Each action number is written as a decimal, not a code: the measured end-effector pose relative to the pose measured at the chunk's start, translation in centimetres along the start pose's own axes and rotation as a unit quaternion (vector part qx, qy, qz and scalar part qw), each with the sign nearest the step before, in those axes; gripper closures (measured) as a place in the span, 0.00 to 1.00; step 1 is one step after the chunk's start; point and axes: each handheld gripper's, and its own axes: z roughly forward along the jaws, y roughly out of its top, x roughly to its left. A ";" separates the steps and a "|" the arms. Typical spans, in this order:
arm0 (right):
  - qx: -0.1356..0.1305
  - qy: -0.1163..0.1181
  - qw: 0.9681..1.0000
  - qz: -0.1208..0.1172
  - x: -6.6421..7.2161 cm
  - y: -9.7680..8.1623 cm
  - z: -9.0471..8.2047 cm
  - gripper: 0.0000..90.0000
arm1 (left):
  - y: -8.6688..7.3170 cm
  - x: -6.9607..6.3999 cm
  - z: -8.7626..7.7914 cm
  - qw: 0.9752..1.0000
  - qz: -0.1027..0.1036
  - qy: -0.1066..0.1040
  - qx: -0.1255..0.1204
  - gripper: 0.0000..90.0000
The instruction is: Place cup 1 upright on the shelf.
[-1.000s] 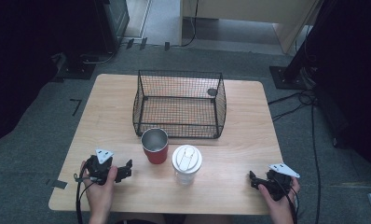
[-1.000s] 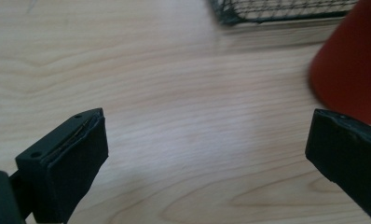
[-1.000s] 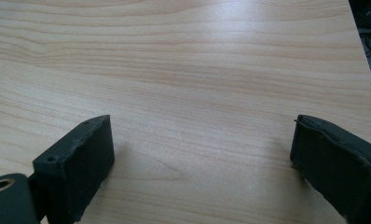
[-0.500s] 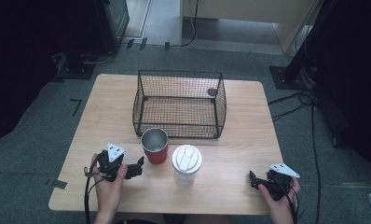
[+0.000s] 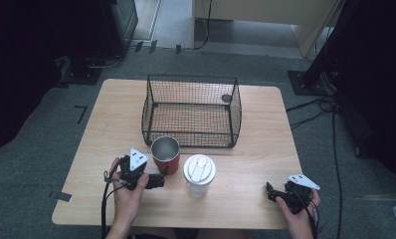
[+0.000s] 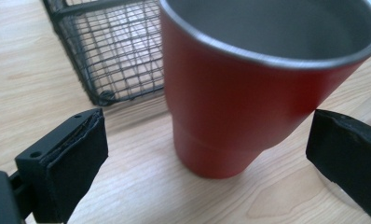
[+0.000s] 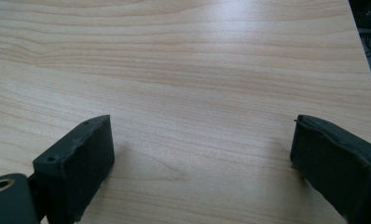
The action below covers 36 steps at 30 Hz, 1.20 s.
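A red metal cup (image 5: pixel 165 155) stands upright on the wooden table (image 5: pixel 265 129), just in front of a black wire basket (image 5: pixel 191 112). Beside it on the right is a clear cup with a white lid (image 5: pixel 199 173). My left gripper (image 5: pixel 158 179) sits at the red cup's near left side, held by a hand. In the left gripper view the red cup (image 6: pixel 249 93) stands close ahead, and the left gripper (image 6: pixel 210 139) is open, its jaws wide apart and touching nothing. My right gripper (image 5: pixel 270 191) rests near the table's front right, open over bare wood (image 7: pixel 183 56).
The wire basket (image 6: pixel 113 51) has an open top and a small dark round thing (image 5: pixel 226 98) at its right wall. Cables trail on the grey floor to the right of the table. Bare tabletop lies at the far left and the right.
My left gripper has moved right and a little forward, from the front left of the table up to the red cup. The right gripper has stayed where it was.
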 end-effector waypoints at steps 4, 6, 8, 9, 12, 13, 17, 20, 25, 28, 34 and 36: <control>0.000 0.000 1.000 0.000 0.0 0.0 0.0 0.07 | 0.6 -0.3 0.3 1.000 0.002 -0.006 0.001 0.00; 0.000 0.000 1.000 0.000 0.0 0.0 0.0 0.07 | 0.8 -0.5 0.4 1.000 0.003 -0.006 0.000 0.00; 0.000 0.000 1.000 0.000 0.0 0.0 0.0 0.07 | 1.1 -0.7 0.6 1.000 0.003 -0.005 -0.002 0.00; 0.000 0.000 1.000 0.000 0.0 0.0 0.0 0.07 | 1.2 -0.8 0.6 1.000 0.005 -0.004 -0.003 0.00; 0.000 0.000 1.000 0.000 0.0 0.0 0.0 0.07 | 1.6 -1.1 0.7 1.000 0.013 -0.003 -0.003 0.00; 0.000 0.000 1.000 0.000 0.0 0.0 0.0 0.07 | 1.7 -1.2 0.8 1.000 0.015 -0.002 -0.005 0.00; 0.000 0.000 1.000 0.000 0.0 0.0 0.0 0.07 | 2.3 -1.5 1.0 1.000 0.022 -0.003 -0.005 0.00; 0.000 0.000 1.000 0.000 0.0 0.0 0.0 0.07 | 2.8 -1.7 1.2 1.000 0.029 0.001 -0.003 0.00; 0.000 0.000 1.000 0.000 0.0 0.0 0.0 0.07 | 3.3 -2.0 1.7 0.999 0.032 0.002 0.006 0.00; 0.000 0.000 1.000 0.000 0.0 0.0 0.0 0.07 | 3.6 -2.2 2.1 0.999 0.034 0.005 0.012 0.00; 0.000 0.000 1.000 0.000 0.0 0.0 0.0 0.07 | 4.1 -2.1 2.5 0.999 0.030 0.011 0.018 0.04; 0.000 0.000 1.000 -0.001 0.0 0.0 0.0 0.07 | 4.2 -2.1 2.6 0.999 0.029 0.014 0.019 0.06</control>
